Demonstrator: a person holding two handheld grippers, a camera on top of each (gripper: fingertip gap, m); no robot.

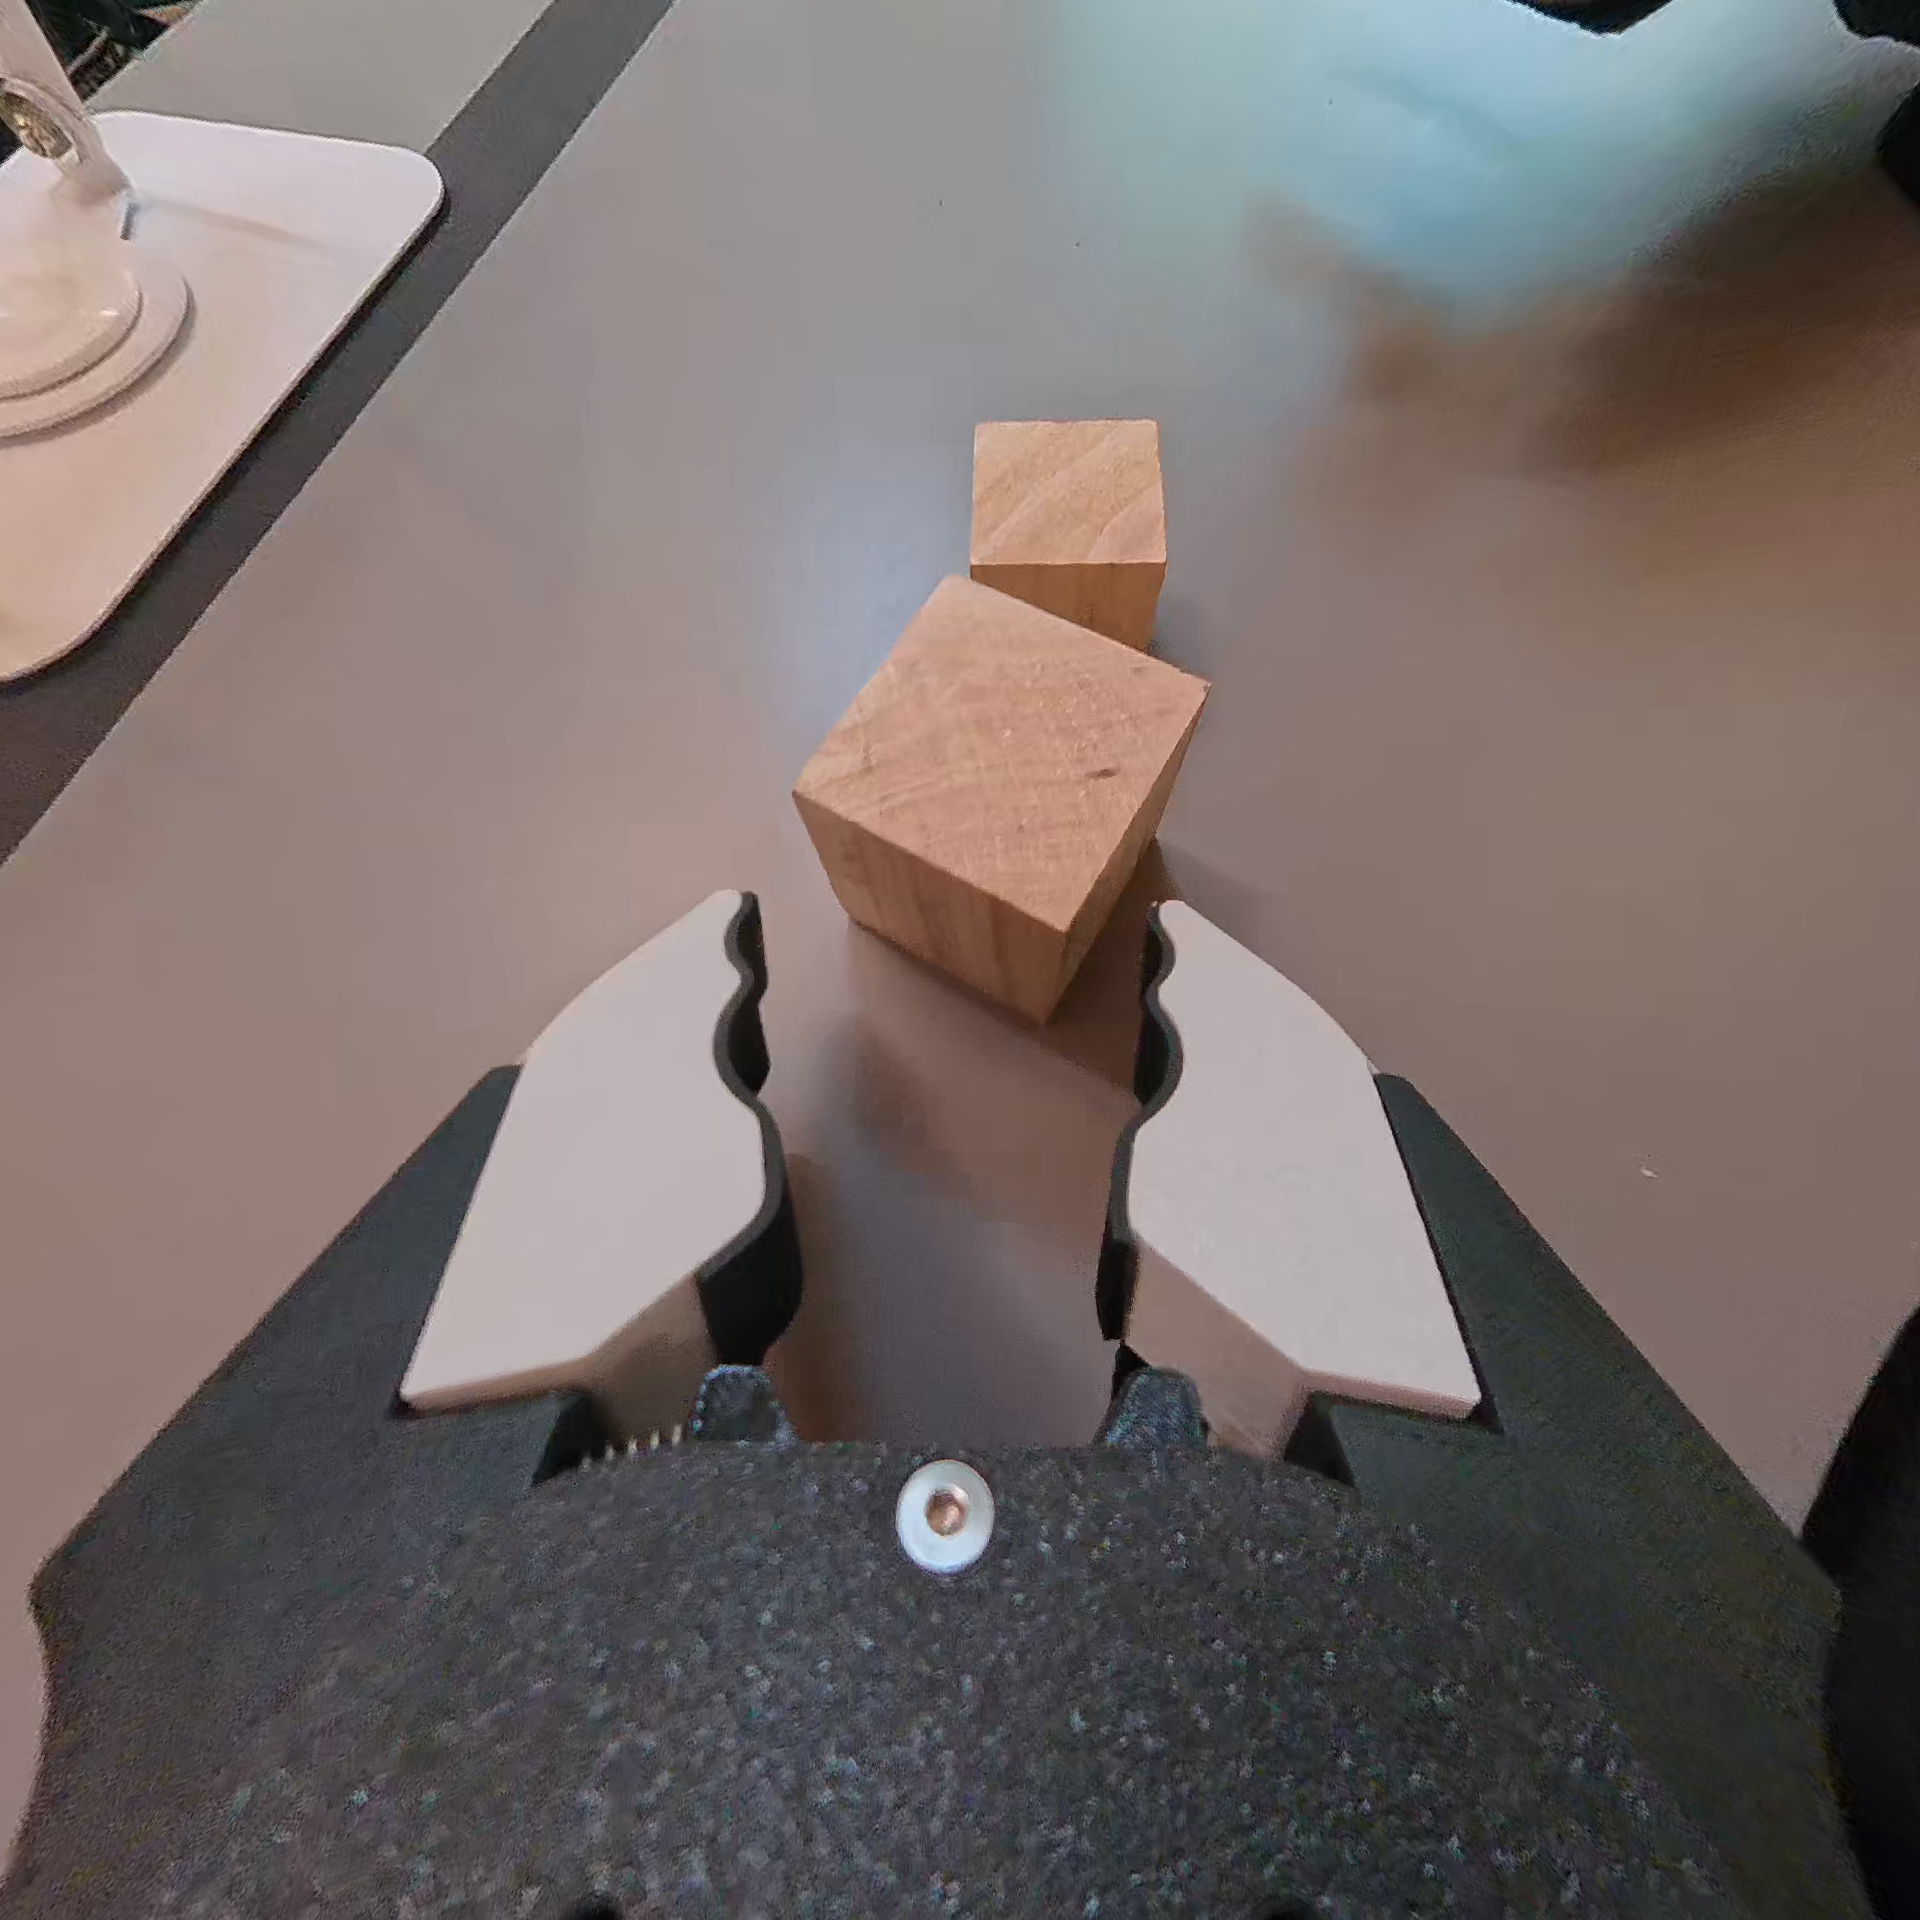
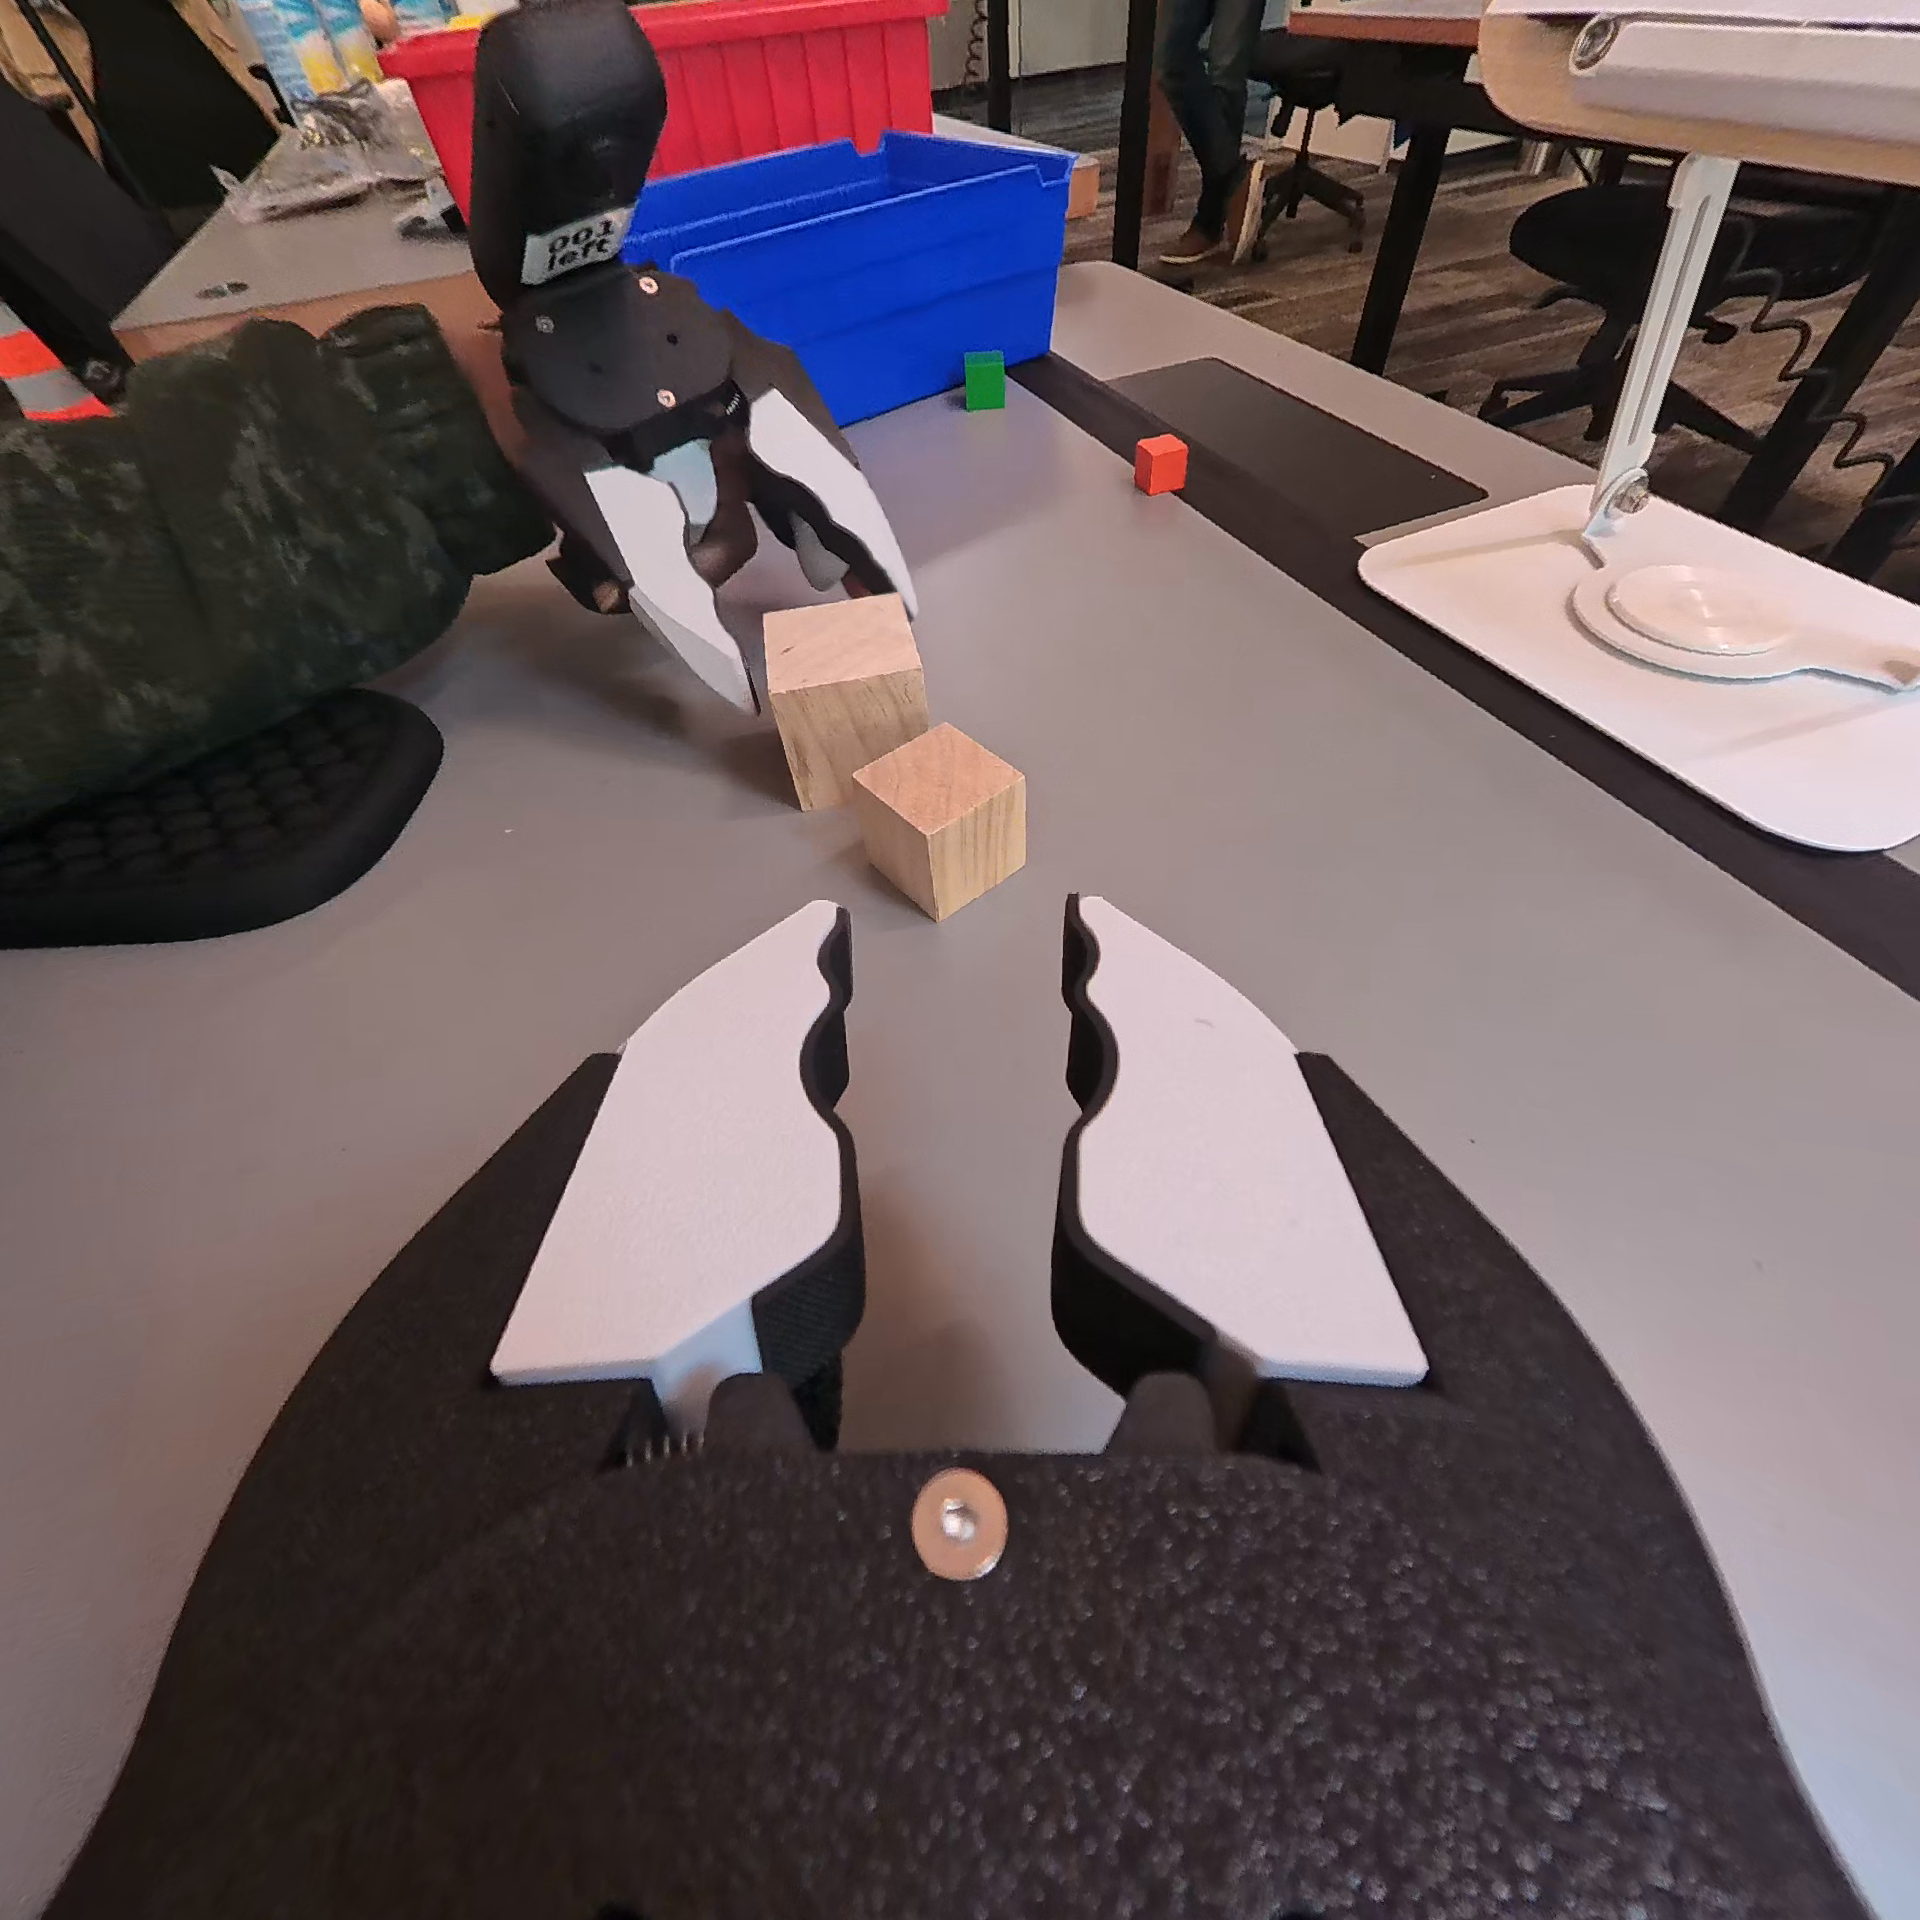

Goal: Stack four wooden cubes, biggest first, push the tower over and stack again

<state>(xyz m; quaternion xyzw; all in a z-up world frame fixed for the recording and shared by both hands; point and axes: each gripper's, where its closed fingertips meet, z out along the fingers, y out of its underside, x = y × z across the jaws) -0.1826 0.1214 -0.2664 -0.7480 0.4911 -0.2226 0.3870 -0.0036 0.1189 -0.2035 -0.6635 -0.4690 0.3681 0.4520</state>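
**2 wooden cubes between 2 open grippers**

2 wooden cubes are seen close together on the grey surface (image 2: 1351, 935), about touching at a corner. The larger cube (image 1: 997, 790) lies just ahead of the left gripper (image 1: 951, 914), whose fingers are spread apart and press on nothing; a near corner of the cube reaches in between the fingertips. The smaller cube (image 2: 940, 821) sits just ahead of the right gripper (image 2: 956, 909), whose fingers are likewise held apart and empty.

A risk can be judged here: the larger cube is turned corner-on to the left gripper, so it could be twisted or pushed into the smaller cube if the fingers met it unevenly. With both grippers facing each other over the cubes, a collision of fingertips is also possible.

Farther off on the surface, a green block (image 2: 983, 379), a red block (image 2: 1161, 463) and a blue bin (image 2: 862, 260) are seen, with a red bin (image 2: 790, 73) behind. A white lamp base (image 2: 1662, 644) stands to one side. Office chairs and desks fill the room beyond.
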